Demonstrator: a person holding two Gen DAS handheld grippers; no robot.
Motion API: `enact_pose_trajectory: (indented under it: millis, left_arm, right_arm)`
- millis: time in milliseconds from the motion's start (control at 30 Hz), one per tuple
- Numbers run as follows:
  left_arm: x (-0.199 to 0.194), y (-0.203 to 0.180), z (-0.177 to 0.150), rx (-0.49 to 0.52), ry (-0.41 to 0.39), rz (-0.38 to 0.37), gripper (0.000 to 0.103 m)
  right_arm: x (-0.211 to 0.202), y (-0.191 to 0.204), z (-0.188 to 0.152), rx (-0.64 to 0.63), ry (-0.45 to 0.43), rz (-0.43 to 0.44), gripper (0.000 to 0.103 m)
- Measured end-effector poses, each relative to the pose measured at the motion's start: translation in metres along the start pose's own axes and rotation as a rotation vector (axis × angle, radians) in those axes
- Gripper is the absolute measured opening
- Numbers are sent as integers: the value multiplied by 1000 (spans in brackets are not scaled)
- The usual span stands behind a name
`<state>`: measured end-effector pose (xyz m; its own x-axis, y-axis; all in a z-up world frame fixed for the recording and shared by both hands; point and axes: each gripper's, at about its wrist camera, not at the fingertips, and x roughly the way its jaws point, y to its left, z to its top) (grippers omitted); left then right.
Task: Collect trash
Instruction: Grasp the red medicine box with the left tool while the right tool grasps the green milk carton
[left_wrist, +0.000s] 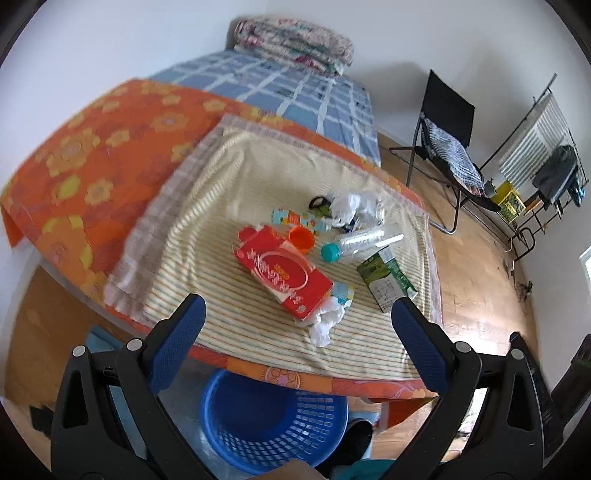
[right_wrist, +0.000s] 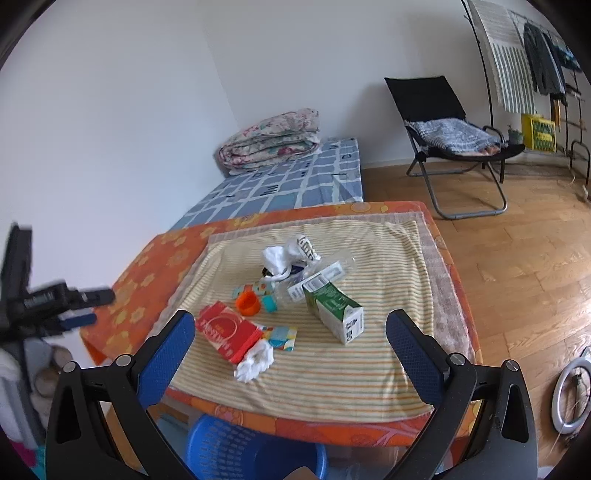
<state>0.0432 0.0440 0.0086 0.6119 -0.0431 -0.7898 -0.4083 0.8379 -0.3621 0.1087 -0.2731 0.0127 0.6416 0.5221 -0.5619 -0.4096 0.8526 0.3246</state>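
Observation:
Trash lies on a striped cloth (left_wrist: 236, 173) on a low table: a red box (left_wrist: 286, 275) (right_wrist: 225, 330), a crumpled white tissue (left_wrist: 325, 321) (right_wrist: 255, 363), an orange cup (left_wrist: 301, 239) (right_wrist: 247, 302), a clear bottle with teal cap (left_wrist: 358, 242) (right_wrist: 295, 284), a green-white carton (left_wrist: 386, 282) (right_wrist: 334, 310) and white wrappers (left_wrist: 351, 208) (right_wrist: 284, 256). A blue mesh basket (left_wrist: 273, 421) (right_wrist: 255, 456) stands on the floor below the table's near edge. My left gripper (left_wrist: 297, 306) and right gripper (right_wrist: 291, 321) are both open and empty, held above the near edge.
A bed (right_wrist: 295, 181) with a folded quilt (right_wrist: 271, 142) lies behind the table. A black folding chair (right_wrist: 450, 140) and a clothes rack (right_wrist: 532, 55) stand at the right on the wood floor. A ring light (right_wrist: 570, 398) lies at the lower right.

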Motion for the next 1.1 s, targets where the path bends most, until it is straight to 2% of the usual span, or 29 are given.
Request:
enact_pose_trajectory:
  millis: [100, 200, 300, 367, 467, 533, 633, 767, 900, 1000, 1100]
  left_arm:
    - [27, 5, -4, -26, 45, 4, 102]
    - [63, 8, -1, -47, 101, 24, 102]
    - [84, 10, 5, -52, 108, 54, 97]
    - [82, 11, 11, -46, 104, 77, 97]
    - [63, 11, 18, -23, 60, 112, 97]
    - [45, 8, 19, 5, 18, 161, 97]
    - [26, 5, 19, 0, -5, 179, 97]
    - [14, -6, 17, 22, -13, 173, 97]
    - [10, -23, 11, 65, 30, 120, 97]
    - [22, -32, 10, 95, 43, 93, 97]
    - [46, -21, 10, 37, 84, 74, 97]
  right_arm:
    - [22, -7, 15, 5, 42, -3, 103]
    - [41, -14, 22, -17, 48, -27, 103]
    - [65, -28, 24, 4, 60, -42, 103]
    - [71, -41, 20, 48, 71, -35, 103]
    - [78, -55, 23, 137, 110, 22, 103]
    - [75, -53, 29, 128, 99, 42, 103]
    - [68, -38, 32, 51, 74, 37, 102]
    - [62, -23, 24, 6, 100, 79, 103]
    - [61, -20, 18, -61, 123, 56, 103]
    - [60, -30, 16, -57, 120, 38, 103]
    - [69, -42, 13, -50, 152, 18, 103]
